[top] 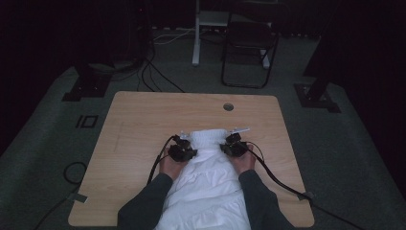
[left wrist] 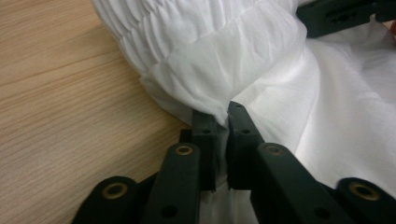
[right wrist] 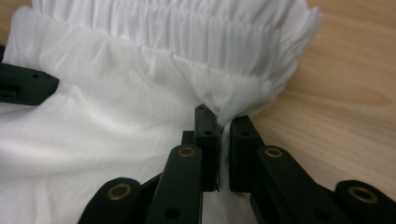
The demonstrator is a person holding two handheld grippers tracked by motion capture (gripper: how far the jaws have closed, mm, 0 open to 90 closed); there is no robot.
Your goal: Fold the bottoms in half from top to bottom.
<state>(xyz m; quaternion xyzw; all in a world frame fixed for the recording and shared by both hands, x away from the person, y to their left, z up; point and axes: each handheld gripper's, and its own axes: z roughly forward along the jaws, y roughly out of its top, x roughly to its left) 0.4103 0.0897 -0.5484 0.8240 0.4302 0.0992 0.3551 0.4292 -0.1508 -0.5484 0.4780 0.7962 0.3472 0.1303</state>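
A white garment (top: 207, 177) with a gathered elastic band lies on the wooden table (top: 139, 124), its lower part hanging over the near edge between the person's forearms. My left gripper (top: 182, 151) is shut on the garment's left side just below the band; in the left gripper view its jaws pinch a fold of the white garment (left wrist: 224, 70) at the left gripper (left wrist: 222, 112). My right gripper (top: 234, 147) is shut on the right side in the same way, and the right gripper (right wrist: 218, 116) clamps the white garment (right wrist: 140, 116) below the pleated band.
A round cable hole (top: 228, 107) sits near the table's far edge. A black folding chair (top: 249, 45) and a white stand (top: 196, 33) are on the floor beyond. Cables (top: 282, 184) trail from both grippers across the table. Bare wood lies left of the garment.
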